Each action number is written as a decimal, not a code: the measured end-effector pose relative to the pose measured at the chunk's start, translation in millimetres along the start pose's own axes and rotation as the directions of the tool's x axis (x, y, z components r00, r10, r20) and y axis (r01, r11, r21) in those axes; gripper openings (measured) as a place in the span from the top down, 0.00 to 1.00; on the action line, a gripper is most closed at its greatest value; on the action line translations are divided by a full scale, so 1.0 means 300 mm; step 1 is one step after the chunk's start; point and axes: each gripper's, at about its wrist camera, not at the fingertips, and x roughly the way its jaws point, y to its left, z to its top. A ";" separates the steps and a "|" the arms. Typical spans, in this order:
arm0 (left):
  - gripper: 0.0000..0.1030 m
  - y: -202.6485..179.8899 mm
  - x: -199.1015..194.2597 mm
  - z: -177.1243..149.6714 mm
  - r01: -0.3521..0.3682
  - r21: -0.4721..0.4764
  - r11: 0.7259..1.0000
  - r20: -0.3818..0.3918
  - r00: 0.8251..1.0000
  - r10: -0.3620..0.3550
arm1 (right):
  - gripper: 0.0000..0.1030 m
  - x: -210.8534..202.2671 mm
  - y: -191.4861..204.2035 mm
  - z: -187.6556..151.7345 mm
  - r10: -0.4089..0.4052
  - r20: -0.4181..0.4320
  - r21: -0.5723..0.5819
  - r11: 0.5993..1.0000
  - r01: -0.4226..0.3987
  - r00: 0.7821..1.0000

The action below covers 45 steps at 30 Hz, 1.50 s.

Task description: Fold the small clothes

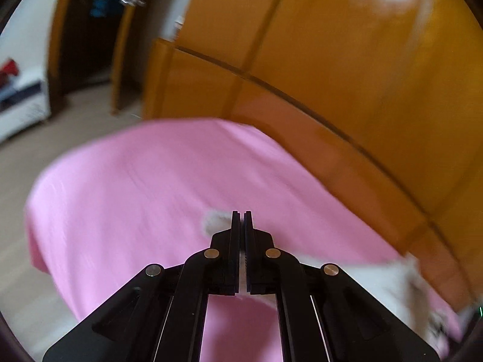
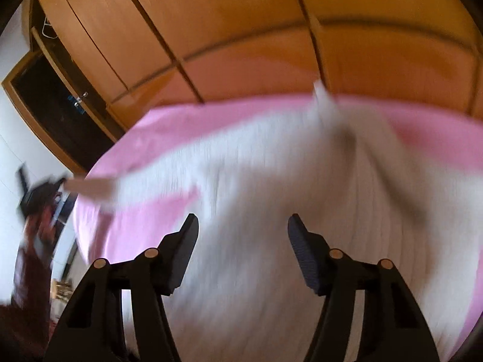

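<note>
A small white ribbed garment (image 2: 271, 181) lies spread on a pink sheet (image 2: 145, 229), blurred in the right wrist view. My right gripper (image 2: 243, 226) hangs open just above its middle, with nothing pinched between the pads. In the left wrist view my left gripper (image 1: 241, 215) is shut on a white edge of the garment; cloth shows between the jaws and trails off to the right (image 1: 389, 283). The right wrist view also shows the left gripper (image 2: 57, 184) at the far left, pulling a corner of the garment out sideways.
An orange-brown wooden wardrobe (image 1: 332, 60) runs along the far side of the pink sheet (image 1: 135, 181). A dark open doorway (image 2: 57, 111) stands at the left. A person's dark red sleeve (image 2: 27, 271) is at the lower left. Pale floor (image 1: 18, 163) lies beyond the sheet's left edge.
</note>
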 end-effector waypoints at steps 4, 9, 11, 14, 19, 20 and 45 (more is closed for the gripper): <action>0.99 -0.047 -0.108 -0.178 0.101 0.035 0.994 -0.067 0.993 -0.099 | 0.40 0.161 0.065 0.235 -0.049 -0.021 -0.077 0.996 0.047 0.999; 0.99 -0.032 -0.212 -0.319 0.136 -0.002 0.991 -0.114 0.984 -0.135 | 0.40 0.449 0.133 0.418 -0.138 -0.097 -0.164 0.979 0.121 0.986; 0.99 -0.012 -0.212 -0.343 0.138 -0.011 0.990 -0.132 0.982 -0.138 | 0.39 0.564 0.137 0.434 -0.175 -0.152 -0.182 0.972 0.146 0.973; 0.99 0.017 -0.223 -0.360 0.117 -0.020 0.993 -0.146 0.982 -0.119 | 0.38 0.726 0.131 0.382 -0.259 -0.284 -0.285 0.942 0.177 0.923; 0.99 0.070 -0.233 -0.327 0.085 -0.041 0.996 -0.119 0.989 -0.089 | 0.49 0.731 0.126 0.313 -0.290 -0.321 -0.399 0.905 0.149 0.902; 0.99 0.078 -0.238 -0.319 0.083 -0.049 0.995 -0.112 0.990 -0.088 | 0.58 0.721 0.134 0.303 -0.288 -0.322 -0.418 0.898 0.138 0.902; 1.00 0.203 0.396 0.015 -0.394 -0.052 0.918 -0.161 0.910 0.381 | 0.41 0.676 0.128 0.351 -0.243 -0.031 -0.160 0.959 0.235 0.970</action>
